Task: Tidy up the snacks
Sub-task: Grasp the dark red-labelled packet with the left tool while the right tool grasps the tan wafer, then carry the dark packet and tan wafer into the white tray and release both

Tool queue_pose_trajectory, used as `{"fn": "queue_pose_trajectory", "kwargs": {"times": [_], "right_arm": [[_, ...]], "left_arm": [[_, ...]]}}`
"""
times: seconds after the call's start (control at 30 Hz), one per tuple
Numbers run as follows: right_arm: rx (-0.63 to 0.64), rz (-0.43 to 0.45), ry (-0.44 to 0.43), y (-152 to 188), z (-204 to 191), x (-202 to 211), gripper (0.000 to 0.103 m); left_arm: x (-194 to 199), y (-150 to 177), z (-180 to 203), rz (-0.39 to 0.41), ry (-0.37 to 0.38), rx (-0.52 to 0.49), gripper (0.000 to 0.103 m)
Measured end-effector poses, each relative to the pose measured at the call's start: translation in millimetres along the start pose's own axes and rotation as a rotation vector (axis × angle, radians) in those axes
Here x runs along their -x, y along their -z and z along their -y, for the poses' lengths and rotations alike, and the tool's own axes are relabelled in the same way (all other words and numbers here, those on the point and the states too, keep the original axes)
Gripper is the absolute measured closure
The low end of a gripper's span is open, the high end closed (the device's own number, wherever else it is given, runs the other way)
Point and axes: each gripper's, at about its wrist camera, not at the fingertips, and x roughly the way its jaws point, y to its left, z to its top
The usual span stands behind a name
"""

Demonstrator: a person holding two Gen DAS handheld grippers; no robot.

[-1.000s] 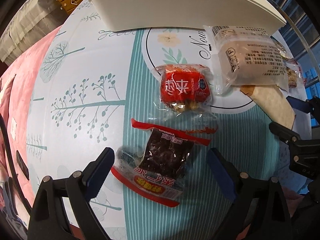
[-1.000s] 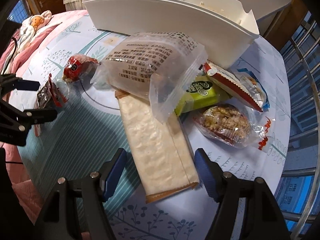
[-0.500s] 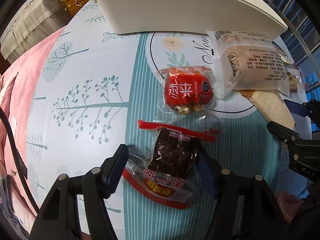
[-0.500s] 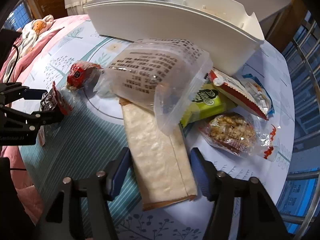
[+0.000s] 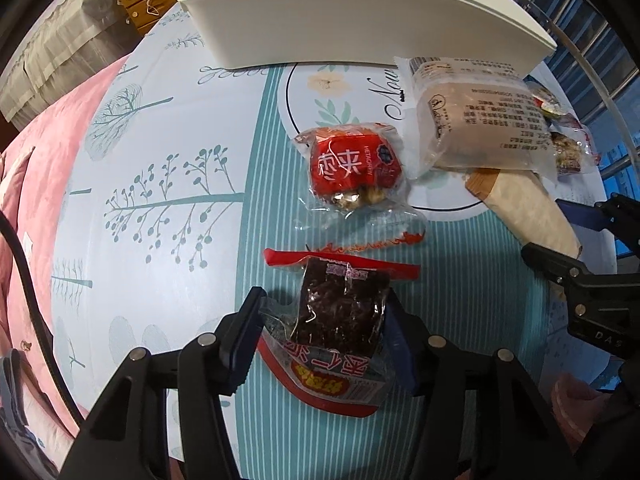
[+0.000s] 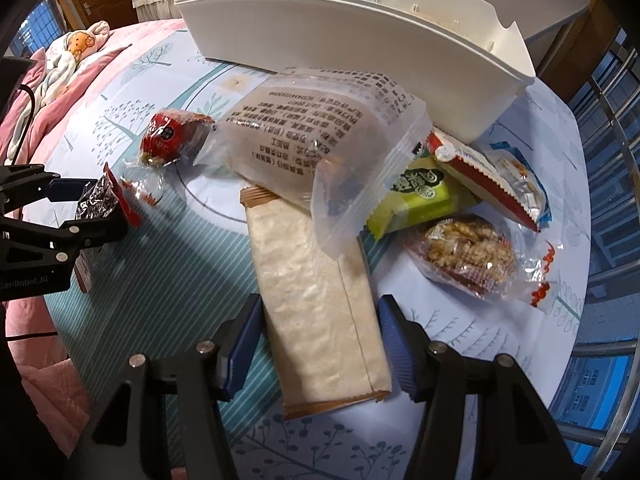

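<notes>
A dark snack packet (image 5: 340, 312) with red ends sits between the fingers of my left gripper (image 5: 323, 300). Its jaws are closing and both pads press the wrapper. In the right wrist view the left gripper (image 6: 102, 204) holds the dark snack packet (image 6: 98, 200) with its end tilted up off the cloth. My right gripper (image 6: 320, 300) straddles a long beige packet (image 6: 316, 300), pads against its long sides. A white bin (image 5: 360, 20) stands at the back of the table.
A red packet (image 5: 352, 164), a large clear bag (image 6: 312, 128), a green packet (image 6: 420, 196), a nut cake (image 6: 468, 256) and a red-and-white packet (image 6: 480, 176) lie before the bin. The tablecloth (image 5: 160, 160) borders pink bedding (image 5: 32, 160) on the left and a metal railing (image 6: 608, 240) on the right.
The left jaws came in from wide apart onto the dark packet, whose wrapper now bulges between them. The right jaws narrowed around the beige packet.
</notes>
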Motion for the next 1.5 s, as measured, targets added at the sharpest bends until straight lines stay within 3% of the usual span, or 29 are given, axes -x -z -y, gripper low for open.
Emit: {"fn": "queue_pose_trajectory", "kwargs": {"times": [0.5, 0.8, 1.2, 1.5], "right_arm": [[-0.053, -0.036, -0.11, 22.6, -5.7, 17.9, 0.048], [0.004, -0.062, -0.198, 26.7, -21.6, 27.3, 0.048], [0.054, 0.042, -0.253, -2.5, -33.5, 68.0, 0.048], [-0.018, 0.189, -0.268, -47.5, -24.2, 105.4, 0.048]], "left_arm": [[31.5, 34.1, -19.2, 0.033, 0.007, 0.031, 0.048], [52.8, 45.5, -40.5, 0.051, -0.013, 0.068, 0.048], [87.0, 22.6, -55.6, 0.073, -0.016, 0.104, 0.048], [116.2, -25.2, -58.5, 0.089, -0.002, 0.069, 0.047]]}}
